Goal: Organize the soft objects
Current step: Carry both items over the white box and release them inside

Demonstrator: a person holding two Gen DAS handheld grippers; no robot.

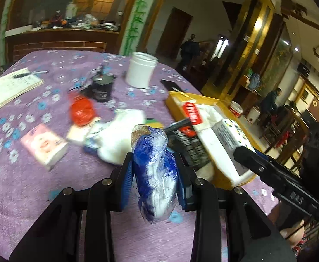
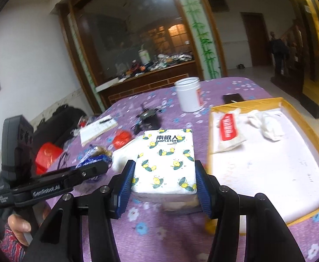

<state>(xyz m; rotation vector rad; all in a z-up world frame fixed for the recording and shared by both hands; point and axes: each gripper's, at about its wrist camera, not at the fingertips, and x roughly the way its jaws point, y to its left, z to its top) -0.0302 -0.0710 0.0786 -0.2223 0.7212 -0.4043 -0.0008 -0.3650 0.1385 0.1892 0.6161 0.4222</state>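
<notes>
Plastic-wrapped bundle point(image 1: 155, 174) clamped in left gripper point(image 1: 155, 174), tissue pack point(image 2: 166, 163) in right gripper point(image 2: 164, 181); next, likely lowering both into the tray point(image 2: 301, 120).

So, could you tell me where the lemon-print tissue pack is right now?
In the right wrist view, the lemon-print tissue pack is clamped in the right gripper, just left of the yellow tray.

Left gripper point(image 1: 155, 174) jaws clamping blue-white plastic bundle point(image 1: 157, 174), above purple tablecloth point(image 1: 28, 185)
</notes>
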